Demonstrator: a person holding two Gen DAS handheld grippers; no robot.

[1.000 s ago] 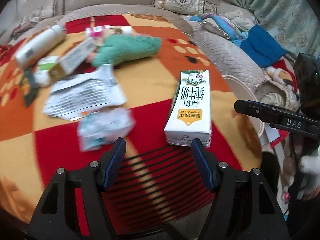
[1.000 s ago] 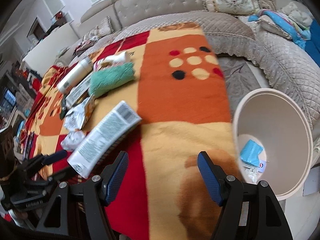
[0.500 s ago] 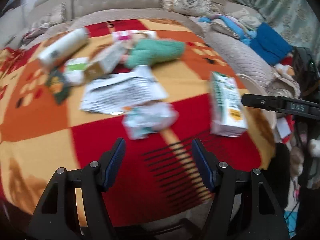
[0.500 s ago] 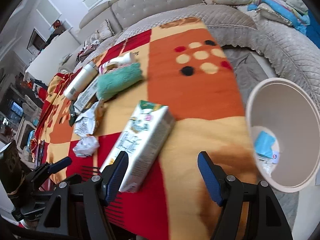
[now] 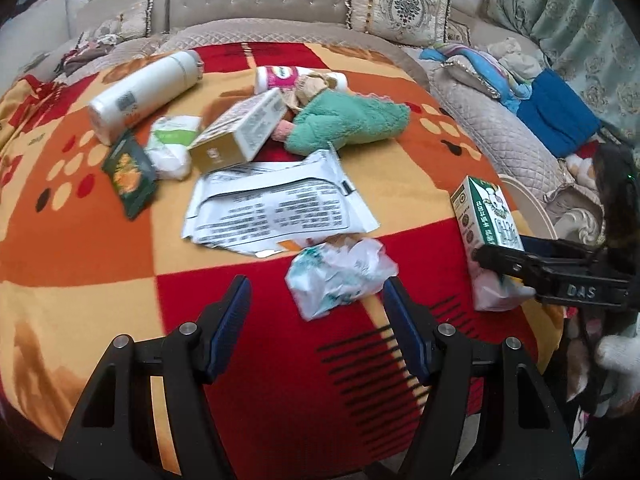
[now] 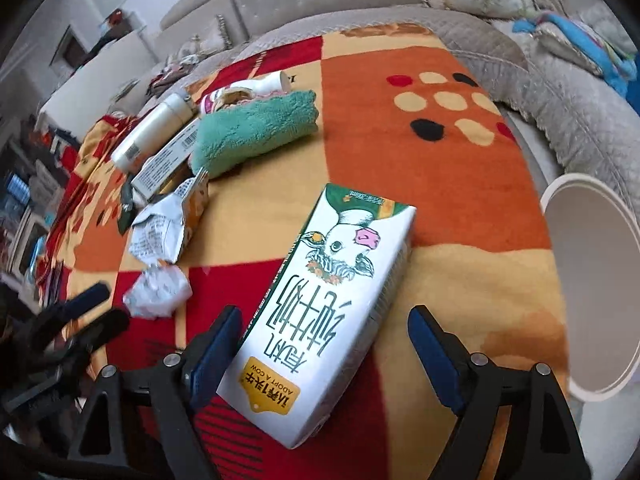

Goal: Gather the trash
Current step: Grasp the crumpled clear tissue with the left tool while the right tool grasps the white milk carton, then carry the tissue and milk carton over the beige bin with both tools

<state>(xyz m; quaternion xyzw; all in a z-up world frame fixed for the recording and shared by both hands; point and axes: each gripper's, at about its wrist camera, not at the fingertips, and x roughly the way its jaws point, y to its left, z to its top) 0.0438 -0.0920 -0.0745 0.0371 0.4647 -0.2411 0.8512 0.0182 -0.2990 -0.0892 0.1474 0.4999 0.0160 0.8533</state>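
Lying flat on the checked blanket (image 6: 420, 128), milk carton (image 6: 332, 304) between the fingers of the right gripper (image 6: 324, 354), jaws just widened, left pad touching its side, right pad clear. Bin (image 6: 624, 236) just beside the blanket edge. Left gripper (image 5: 316, 320) half open, empty, behind a crumpled plastic bag (image 5: 340, 272); printed wrapper (image 5: 276, 208) beyond.

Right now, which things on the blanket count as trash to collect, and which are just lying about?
Trash for the job:
- milk carton, lying between the open right gripper fingers
- crumpled plastic wrapper, ahead of the left gripper
- torn paper packaging
- white bin, where it goes

Probably just lying about:
- green towel
- white bottle
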